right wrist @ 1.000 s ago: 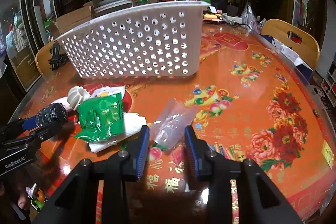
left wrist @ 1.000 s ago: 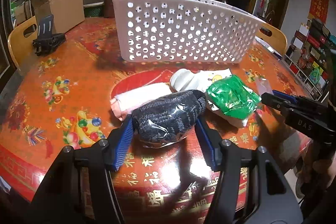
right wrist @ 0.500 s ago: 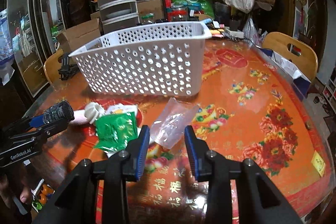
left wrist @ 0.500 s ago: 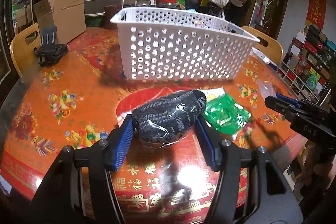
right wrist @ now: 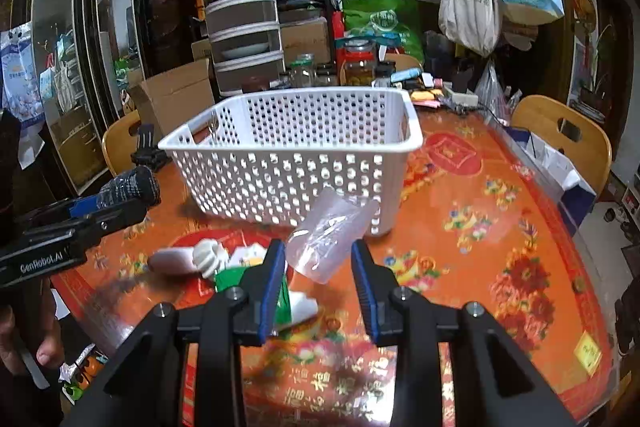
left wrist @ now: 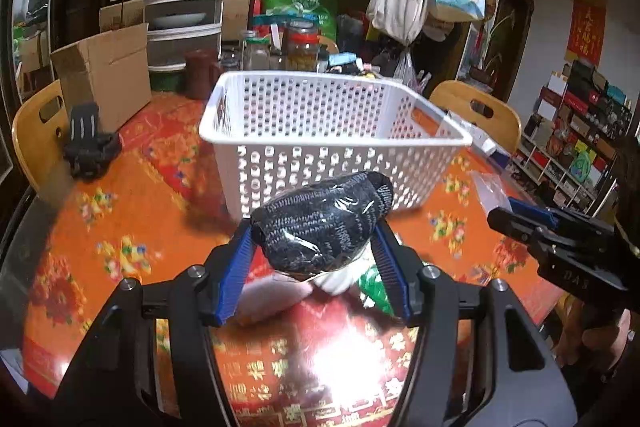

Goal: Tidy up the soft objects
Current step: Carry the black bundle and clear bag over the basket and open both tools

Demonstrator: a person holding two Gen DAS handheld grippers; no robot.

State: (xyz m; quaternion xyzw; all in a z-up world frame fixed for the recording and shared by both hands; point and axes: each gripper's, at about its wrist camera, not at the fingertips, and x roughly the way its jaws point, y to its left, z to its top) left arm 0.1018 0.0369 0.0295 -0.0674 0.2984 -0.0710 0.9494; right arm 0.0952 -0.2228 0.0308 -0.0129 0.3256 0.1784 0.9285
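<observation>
My left gripper (left wrist: 314,247) is shut on a black knitted roll wrapped in clear film (left wrist: 324,223), lifted above the table just in front of the white perforated basket (left wrist: 332,125). My right gripper (right wrist: 320,255) is shut on a clear plastic packet (right wrist: 330,233), also lifted, near the basket's (right wrist: 296,155) front right corner. On the table below lie a pink roll (right wrist: 170,261), a white ribbed item (right wrist: 208,255) and a green packet (right wrist: 232,277), partly hidden by the fingers. Each gripper appears in the other's view, the left gripper (right wrist: 116,201) and the right gripper (left wrist: 520,215).
The round table carries an orange-red patterned cloth (right wrist: 500,247). A black clamp-like stand (left wrist: 88,143) sits at its far left by a cardboard box (left wrist: 104,71). Jars (left wrist: 300,45) and clutter stand behind the basket. Wooden chairs (right wrist: 564,135) ring the table.
Both grippers have risen with their loads, the black roll and the clear packet leaving the table. The basket's inside has come into view; the remaining soft items lie lower in frame.
</observation>
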